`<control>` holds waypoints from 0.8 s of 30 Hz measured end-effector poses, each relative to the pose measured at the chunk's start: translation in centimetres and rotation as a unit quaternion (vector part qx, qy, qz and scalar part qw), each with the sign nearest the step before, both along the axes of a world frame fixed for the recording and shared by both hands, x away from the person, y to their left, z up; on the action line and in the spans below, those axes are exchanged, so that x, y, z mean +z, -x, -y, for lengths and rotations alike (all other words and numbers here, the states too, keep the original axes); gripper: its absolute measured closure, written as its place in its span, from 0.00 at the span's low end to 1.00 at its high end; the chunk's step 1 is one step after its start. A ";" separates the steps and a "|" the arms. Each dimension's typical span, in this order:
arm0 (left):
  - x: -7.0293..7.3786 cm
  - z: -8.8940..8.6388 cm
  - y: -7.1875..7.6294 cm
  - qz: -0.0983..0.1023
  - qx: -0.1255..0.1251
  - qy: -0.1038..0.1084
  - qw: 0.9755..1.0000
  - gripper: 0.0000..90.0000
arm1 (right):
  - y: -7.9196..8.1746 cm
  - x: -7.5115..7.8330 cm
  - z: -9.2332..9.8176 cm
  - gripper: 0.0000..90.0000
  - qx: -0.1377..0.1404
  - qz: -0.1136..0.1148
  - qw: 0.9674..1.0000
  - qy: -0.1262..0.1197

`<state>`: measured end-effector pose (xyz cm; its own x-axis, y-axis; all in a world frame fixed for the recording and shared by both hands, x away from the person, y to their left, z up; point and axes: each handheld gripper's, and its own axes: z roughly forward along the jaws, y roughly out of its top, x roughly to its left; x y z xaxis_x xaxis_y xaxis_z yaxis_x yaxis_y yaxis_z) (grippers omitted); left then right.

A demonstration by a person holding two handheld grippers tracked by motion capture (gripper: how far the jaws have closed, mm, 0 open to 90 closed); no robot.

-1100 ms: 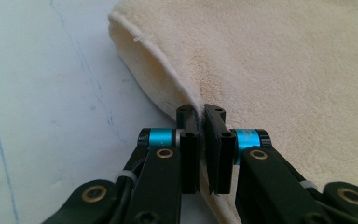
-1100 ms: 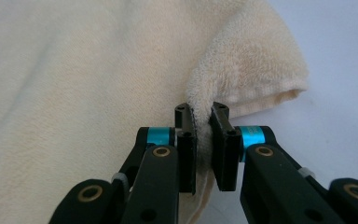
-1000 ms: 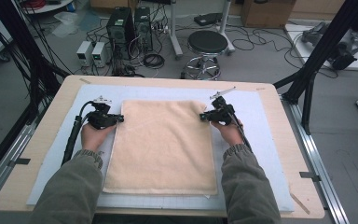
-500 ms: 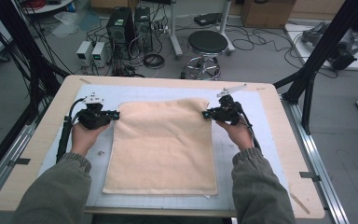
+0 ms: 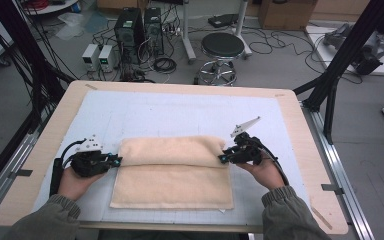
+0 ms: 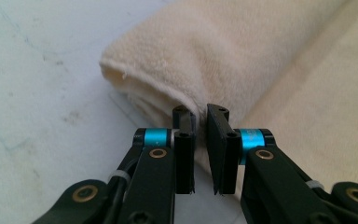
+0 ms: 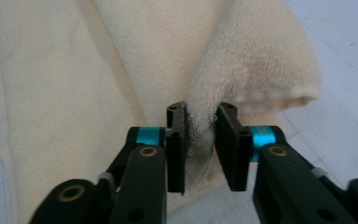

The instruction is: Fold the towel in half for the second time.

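Since the earlier frames, both grippers have been drawn toward the near side, and the towel's point(image 5: 172, 172) far edge has been carried over with them into a fold. Towel now lies on the near half of the white mat point(image 5: 190, 112), long axis left-right, rolled fold along its far side, flat layer toward the near edge. Left gripper point(image 5: 114, 160) is seen at the fold's left end, jaws just opening, narrow gap, cloth between but not pinched. Right gripper point(image 5: 223, 158) at the right end, jaws just opening, fold still between them, pads barely off it. Far half of the mat is free. No writing can be read.
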<state>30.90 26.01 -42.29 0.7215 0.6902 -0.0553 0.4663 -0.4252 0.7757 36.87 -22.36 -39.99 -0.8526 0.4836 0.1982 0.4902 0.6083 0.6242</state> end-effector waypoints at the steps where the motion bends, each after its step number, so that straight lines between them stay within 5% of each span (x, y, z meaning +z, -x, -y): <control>1: -0.1 -0.2 0.1 -0.003 0.004 -0.001 1.000 0.89 | 0.1 0.2 0.2 0.75 -0.005 0.001 1.000 0.000; 8: 1.4 -1.2 -0.2 0.005 0.014 -0.010 1.000 0.70 | 0.2 1.4 2.4 0.53 -0.053 0.036 0.998 -0.022; 15: 2.9 -0.2 -3.4 0.035 0.041 0.002 0.999 0.55 | -1.6 1.0 1.9 0.40 -0.084 0.079 0.992 -0.044; 19: 1.9 0.4 -5.7 0.021 0.059 0.017 0.998 0.48 | -3.3 -0.2 0.8 0.38 -0.085 0.066 0.992 -0.063; 24: 0.0 1.3 -7.3 -0.033 0.052 0.019 0.998 0.50 | -4.5 -2.1 -0.1 0.44 -0.074 0.022 0.995 -0.061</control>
